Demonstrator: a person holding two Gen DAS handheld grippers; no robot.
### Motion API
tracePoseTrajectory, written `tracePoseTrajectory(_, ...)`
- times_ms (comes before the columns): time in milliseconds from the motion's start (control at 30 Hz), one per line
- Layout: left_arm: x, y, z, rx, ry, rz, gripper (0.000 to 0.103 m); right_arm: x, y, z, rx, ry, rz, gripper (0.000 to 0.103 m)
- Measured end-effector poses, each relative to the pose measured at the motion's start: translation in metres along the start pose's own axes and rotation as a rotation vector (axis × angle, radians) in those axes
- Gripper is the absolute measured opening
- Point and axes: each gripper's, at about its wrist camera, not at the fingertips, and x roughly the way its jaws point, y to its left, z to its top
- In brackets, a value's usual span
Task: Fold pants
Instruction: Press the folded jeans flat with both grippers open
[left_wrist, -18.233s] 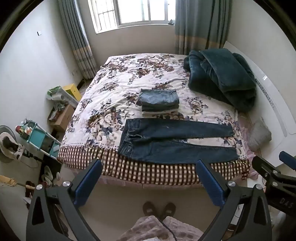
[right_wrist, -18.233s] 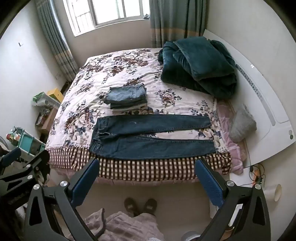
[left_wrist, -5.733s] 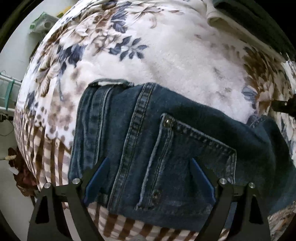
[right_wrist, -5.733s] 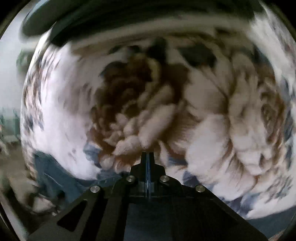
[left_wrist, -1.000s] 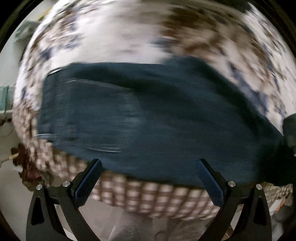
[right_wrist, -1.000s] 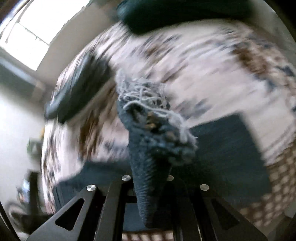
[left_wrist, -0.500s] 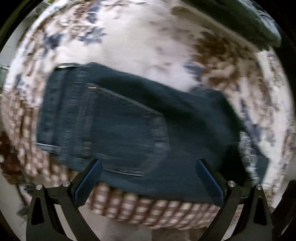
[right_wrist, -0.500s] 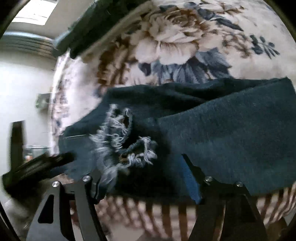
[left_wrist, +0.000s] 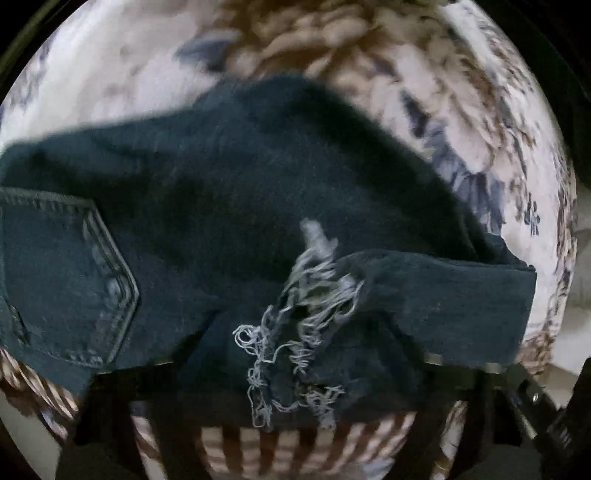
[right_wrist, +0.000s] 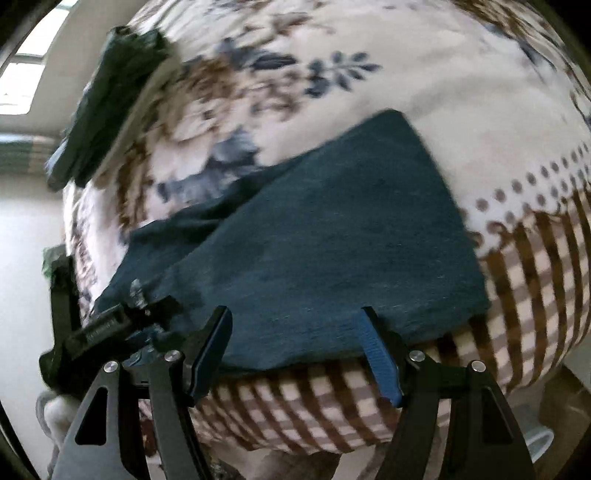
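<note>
The dark blue pants (left_wrist: 258, 184) lie folded over near the bed's front edge, with a back pocket (left_wrist: 62, 280) at the left. Their frayed leg ends (left_wrist: 295, 332) rise close to the left wrist camera. My left gripper (left_wrist: 295, 373) is closing on those ends, and the cloth hides its fingers. From the right wrist view the left gripper (right_wrist: 110, 325) sits at the left end of the folded pants (right_wrist: 332, 240). My right gripper (right_wrist: 295, 347) stands open at the pants' near edge, its blue pads (right_wrist: 380, 358) apart and pressing on nothing.
The floral bedspread (right_wrist: 406, 74) ends in a brown checked border (right_wrist: 535, 277) that hangs over the bed's front edge. A stack of folded jeans (right_wrist: 110, 92) lies farther back on the bed. The right gripper's body (left_wrist: 535, 398) shows at the lower right of the left wrist view.
My left gripper, wide open above the pocket before, has moved right and down onto the frayed leg ends. My right gripper let those ends go and now stands open farther right.
</note>
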Motion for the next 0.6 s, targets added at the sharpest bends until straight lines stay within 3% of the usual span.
tracePoseTrajectory(33,-0.003,-0.005,-0.001,0.022,-0.019,0.020,0.010,0.002,-0.001,0.002,0.000,-0.003,-0.010,0.072)
tracePoseTrajectory(167,-0.028,-0.011,-0.010,0.047,-0.131,0.105,0.000,0.001,-0.005,0.007,-0.012,-0.022,-0.046,0.072)
tracePoseTrajectory(233,-0.041,-0.003,-0.010,0.026,-0.188,0.156,0.000,0.000,-0.003,0.009,-0.022,-0.028,-0.068,0.072)
tracePoseTrajectory(400,-0.044,0.013,-0.008,-0.034,-0.155,0.053,0.000,0.003,0.000,0.013,-0.037,0.001,-0.071,0.072)
tracePoseTrajectory(467,-0.049,0.007,-0.010,-0.003,-0.172,0.093,0.003,0.005,0.004,0.011,-0.036,0.026,-0.019,0.072)
tracePoseTrajectory(533,-0.038,0.010,-0.008,-0.001,-0.146,0.113,0.005,0.007,0.014,0.007,-0.065,0.039,-0.014,0.072)
tracePoseTrajectory(600,-0.018,0.019,-0.005,-0.039,-0.062,0.067,0.009,0.015,0.027,0.002,-0.112,0.059,-0.030,0.072)
